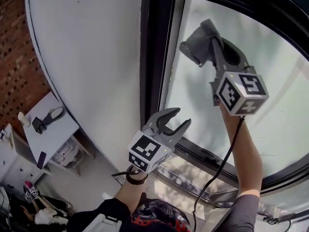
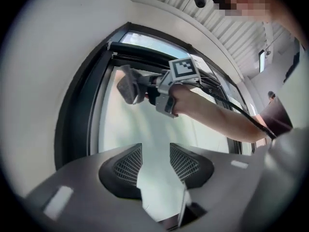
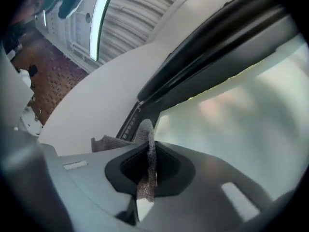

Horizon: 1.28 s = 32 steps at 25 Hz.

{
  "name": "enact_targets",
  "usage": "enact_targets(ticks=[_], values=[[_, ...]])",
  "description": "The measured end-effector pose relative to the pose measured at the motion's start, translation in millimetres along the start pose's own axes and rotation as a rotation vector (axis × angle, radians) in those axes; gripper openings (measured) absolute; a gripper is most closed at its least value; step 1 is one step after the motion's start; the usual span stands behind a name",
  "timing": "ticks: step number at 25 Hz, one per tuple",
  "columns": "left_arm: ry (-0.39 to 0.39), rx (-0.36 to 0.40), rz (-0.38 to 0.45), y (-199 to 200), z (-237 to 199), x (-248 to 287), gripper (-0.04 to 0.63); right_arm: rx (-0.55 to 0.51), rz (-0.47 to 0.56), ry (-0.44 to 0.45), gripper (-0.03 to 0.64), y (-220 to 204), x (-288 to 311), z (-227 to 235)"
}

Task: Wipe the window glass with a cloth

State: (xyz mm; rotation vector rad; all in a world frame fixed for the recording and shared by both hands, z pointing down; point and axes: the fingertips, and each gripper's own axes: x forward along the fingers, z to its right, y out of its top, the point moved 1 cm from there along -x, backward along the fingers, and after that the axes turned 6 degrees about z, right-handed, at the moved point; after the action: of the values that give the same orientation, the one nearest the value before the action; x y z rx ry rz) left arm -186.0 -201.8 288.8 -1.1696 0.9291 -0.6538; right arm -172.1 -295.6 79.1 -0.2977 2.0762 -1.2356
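Cloth: we see the grey cloth bunched high on the pane near its upper left corner, and it seems to lie against the glass.
Glass: the window glass is pale and cloudy. We judge the wipe is being worked from the top so the strokes can run downward.
Right gripper: the right gripper is raised at arm's length with its jaws clamped tight on a fold of the cloth. The loose wad sticks out past the tips, likely so that fabric and not plastic meets the pane.
Left gripper: the left gripper sits lower, near the sill. Its jaws are partly apart with nothing between them, and we take it to be idle and kept clear.
Frame: the dark window frame runs just beside the cloth.
Wall: the white wall lies beyond the frame on the left.
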Motion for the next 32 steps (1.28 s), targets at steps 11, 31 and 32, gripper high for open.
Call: enact_targets(ticks=[11,31,32], values=[[-0.022,-0.046,-0.004,-6.6,-11.5,20.2,0.149,-0.166,-0.065,-0.133,0.015,-9.1,3.2,54.2],[-0.443,-0.115,0.017,-17.3,174.5,127.3,0.149,-0.313,-0.138,-1.122,0.014,101.3,-479.5,372.7],[-0.443,-0.114,0.015,-17.8,176.0,127.4,0.149,-0.304,-0.124,-1.132,0.014,103.5,-484.2,374.5]])
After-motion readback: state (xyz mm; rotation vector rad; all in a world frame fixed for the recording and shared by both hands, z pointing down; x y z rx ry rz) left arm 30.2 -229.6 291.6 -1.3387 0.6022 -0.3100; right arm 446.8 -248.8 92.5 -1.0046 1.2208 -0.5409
